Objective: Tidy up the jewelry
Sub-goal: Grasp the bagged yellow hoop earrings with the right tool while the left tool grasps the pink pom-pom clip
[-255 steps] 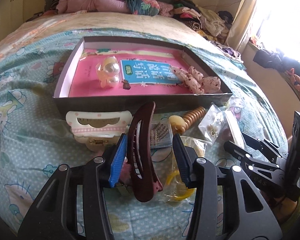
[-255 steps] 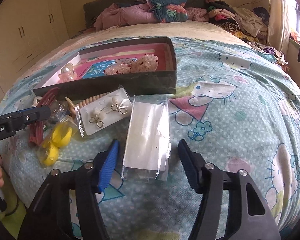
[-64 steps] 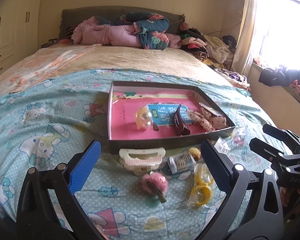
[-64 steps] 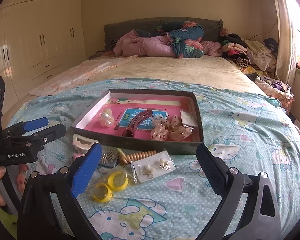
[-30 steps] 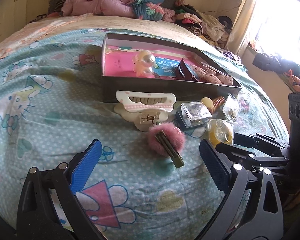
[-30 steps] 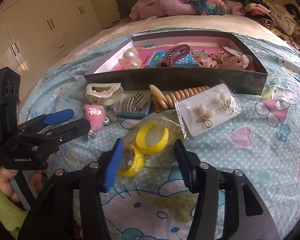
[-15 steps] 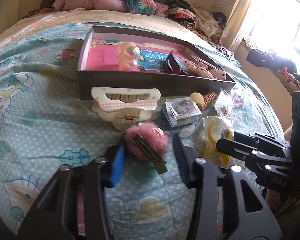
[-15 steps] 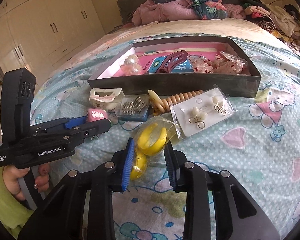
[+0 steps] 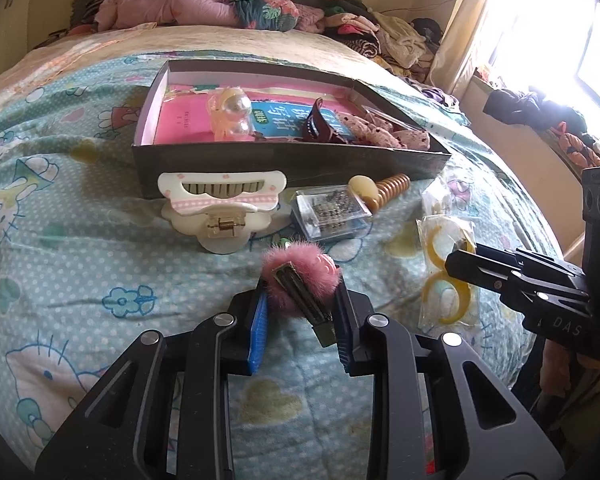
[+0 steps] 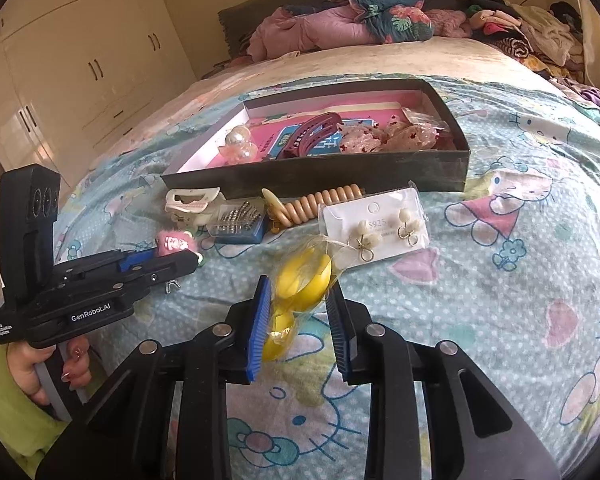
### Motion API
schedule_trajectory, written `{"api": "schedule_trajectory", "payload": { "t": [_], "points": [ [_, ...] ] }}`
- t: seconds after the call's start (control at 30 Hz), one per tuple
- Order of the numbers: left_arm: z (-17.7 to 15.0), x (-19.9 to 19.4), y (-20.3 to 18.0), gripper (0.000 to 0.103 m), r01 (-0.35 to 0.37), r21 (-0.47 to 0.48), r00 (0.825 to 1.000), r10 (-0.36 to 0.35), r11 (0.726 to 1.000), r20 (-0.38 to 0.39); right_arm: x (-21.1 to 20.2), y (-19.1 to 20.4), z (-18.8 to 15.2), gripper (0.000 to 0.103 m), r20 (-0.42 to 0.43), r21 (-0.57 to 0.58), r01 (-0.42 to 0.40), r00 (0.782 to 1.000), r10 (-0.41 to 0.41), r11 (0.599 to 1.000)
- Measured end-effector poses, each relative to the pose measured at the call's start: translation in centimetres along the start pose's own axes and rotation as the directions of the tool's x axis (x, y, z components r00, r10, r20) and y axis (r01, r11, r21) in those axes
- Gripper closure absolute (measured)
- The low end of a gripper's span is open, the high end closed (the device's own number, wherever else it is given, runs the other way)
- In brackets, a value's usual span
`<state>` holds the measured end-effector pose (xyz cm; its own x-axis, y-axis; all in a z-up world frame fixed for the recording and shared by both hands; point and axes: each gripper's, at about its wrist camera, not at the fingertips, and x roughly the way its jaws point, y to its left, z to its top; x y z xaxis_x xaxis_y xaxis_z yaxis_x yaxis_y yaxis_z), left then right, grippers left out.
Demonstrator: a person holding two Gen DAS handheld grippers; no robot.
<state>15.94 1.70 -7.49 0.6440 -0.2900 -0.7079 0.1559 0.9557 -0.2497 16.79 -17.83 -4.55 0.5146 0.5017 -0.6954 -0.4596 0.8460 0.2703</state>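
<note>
At the bottom centre of the left wrist view, our left hand-held gripper (image 9: pixel 300 300) is closed down on the pink fluffy hair clip (image 9: pixel 300 280), the blue pads pressing its fur from both sides while the metal bar points down toward the lens. We judge this hold risky: the pads seem to squeeze soft fur more than the bar, so the clip could twist or slide out on the way up.

At the bottom centre of the right wrist view, our right hand-held gripper (image 10: pixel 298 312) is nearly closed around the bag of yellow hoops (image 10: pixel 300 280). The plastic is slick and crumpled, so the bag may slip, or the lower hoop may swing and drag on the bed cover (image 10: pixel 500 320).

Just above it in the frame, the earring card (image 10: pixel 380 224) lies touching the bag's upper edge; lifting could snag it and carry it along.

Higher still in the frame, the white claw clip (image 9: pixel 220 208), the box of small pins (image 9: pixel 332 214) and the beaded wooden piece (image 9: pixel 384 192) crowd the near wall of the tray (image 9: pixel 260 160), which either load could clip. The tray already holds several pieces, so a careless drop could land on top of them.
</note>
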Motion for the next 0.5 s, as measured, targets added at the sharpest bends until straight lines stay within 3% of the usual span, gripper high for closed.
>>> {"api": "schedule_trajectory", "payload": {
  "t": [0.5],
  "points": [
    [2.6,-1.1,-3.1,0.083,0.012,0.054,0.998,-0.015,0.998,0.063,-3.0,-1.9,1.3,0.077,0.078,0.033,0.032,0.996,-0.035,0.999]
  ]
}}
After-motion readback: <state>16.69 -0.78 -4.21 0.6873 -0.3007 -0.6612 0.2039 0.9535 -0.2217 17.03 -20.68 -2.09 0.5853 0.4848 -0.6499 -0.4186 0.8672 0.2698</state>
